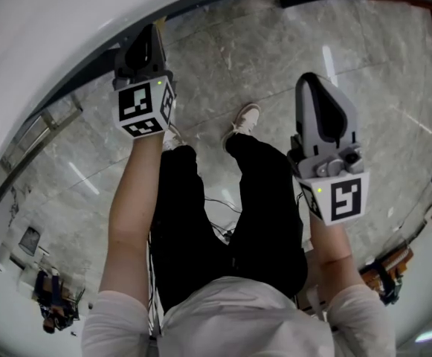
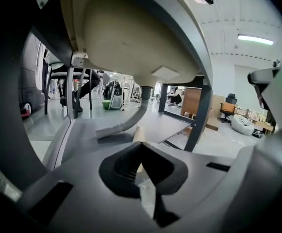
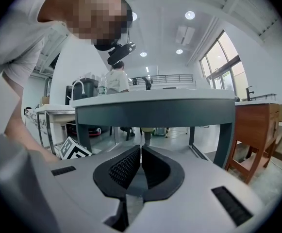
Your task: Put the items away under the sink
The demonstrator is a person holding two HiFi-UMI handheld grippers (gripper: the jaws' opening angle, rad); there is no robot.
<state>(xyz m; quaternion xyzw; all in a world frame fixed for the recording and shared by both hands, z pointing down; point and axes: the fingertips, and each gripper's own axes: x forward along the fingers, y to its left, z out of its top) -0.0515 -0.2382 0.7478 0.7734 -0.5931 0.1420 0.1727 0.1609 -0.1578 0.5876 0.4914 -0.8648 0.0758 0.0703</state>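
Note:
The white sink counter [image 1: 67,36] curves across the top left of the head view. My left gripper [image 1: 153,36] reaches under its edge, jaws shut and nothing seen between them. In the left gripper view the shut jaws [image 2: 141,145] point at the beige underside of the basin [image 2: 131,38], its grey drain hose [image 2: 126,123] and a grey lower shelf [image 2: 167,125]. A slim beige thing [image 2: 138,134] stands just beyond the tips; what it is I cannot tell. My right gripper [image 1: 314,88] hangs over the floor, shut and empty, facing the sink stand [image 3: 155,111].
Grey marble floor [image 1: 364,58] lies below, with the person's black trousers and a white shoe [image 1: 244,117]. A dark frame leg [image 2: 199,115] stands right of the shelf. A wooden table [image 3: 257,130] is to the right. A faucet [image 3: 78,87] rises on the counter.

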